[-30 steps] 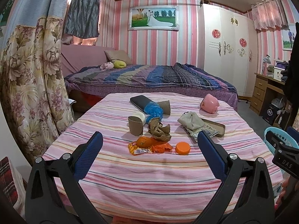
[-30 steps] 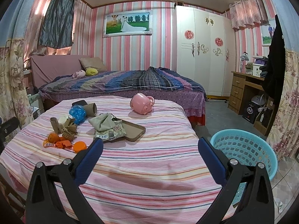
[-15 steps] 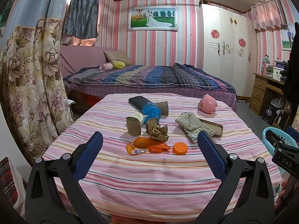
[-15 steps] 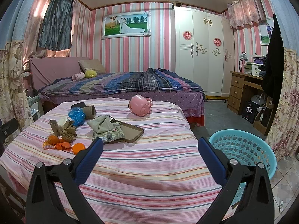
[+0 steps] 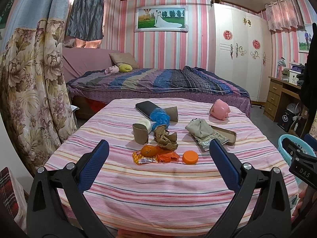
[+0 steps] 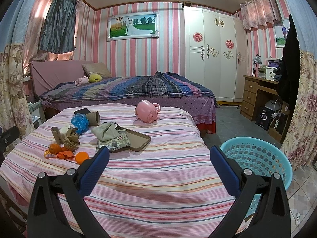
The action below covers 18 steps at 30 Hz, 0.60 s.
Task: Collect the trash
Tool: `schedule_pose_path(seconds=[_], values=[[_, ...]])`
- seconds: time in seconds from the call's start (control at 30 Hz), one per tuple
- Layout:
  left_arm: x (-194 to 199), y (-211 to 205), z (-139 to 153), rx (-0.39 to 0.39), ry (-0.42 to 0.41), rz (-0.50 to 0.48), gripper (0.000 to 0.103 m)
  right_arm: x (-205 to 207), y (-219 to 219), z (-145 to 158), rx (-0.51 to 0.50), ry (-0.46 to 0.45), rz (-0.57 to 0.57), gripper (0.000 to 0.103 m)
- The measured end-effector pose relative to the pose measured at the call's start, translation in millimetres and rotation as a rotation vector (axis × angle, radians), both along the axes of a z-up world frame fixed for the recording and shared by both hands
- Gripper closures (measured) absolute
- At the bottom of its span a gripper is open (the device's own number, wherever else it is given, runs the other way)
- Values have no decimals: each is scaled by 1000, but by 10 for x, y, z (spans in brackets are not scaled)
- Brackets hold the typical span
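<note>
Little changed against the pictures from a second ago: only a small drift of both views, the trash pile a bit lower and nearer in the left view. No piece of trash lifted or shifted. Judged from this: still the approach, collecting not yet begun.

Left gripper spread wide, nothing between the blue pads, held over the near edge of the striped table. Right gripper equally spread and empty, at the lower middle of its frame.

Trash lying in the middle of the left view: orange wrapper with an orange on it, orange cap just beside on the right, brown crumpled paper behind, cardboard tube to the left, blue bag further back. Grey cloth and tray to the right, pink cup on its side at the upper right.

Blue basket at the lower right of the right view, beside the table, seemingly empty. Probably the place for the trash.

Next, likely: lowering toward the wrapper or the cap. Thin wrapper flat on cloth, so some risk of pinching the tablecloth too.
</note>
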State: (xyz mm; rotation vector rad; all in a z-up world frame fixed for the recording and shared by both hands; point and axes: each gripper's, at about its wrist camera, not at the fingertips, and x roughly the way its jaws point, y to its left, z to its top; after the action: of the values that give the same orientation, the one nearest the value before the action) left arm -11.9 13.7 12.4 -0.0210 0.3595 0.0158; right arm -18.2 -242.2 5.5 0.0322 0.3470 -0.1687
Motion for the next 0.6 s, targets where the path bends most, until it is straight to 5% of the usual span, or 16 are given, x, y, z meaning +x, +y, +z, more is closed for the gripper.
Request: schedule_pose_path(seconds=[0.6], values=[[76,82,-85,-20,18,5,5,14,-19,-41,-12,10,-3,4]])
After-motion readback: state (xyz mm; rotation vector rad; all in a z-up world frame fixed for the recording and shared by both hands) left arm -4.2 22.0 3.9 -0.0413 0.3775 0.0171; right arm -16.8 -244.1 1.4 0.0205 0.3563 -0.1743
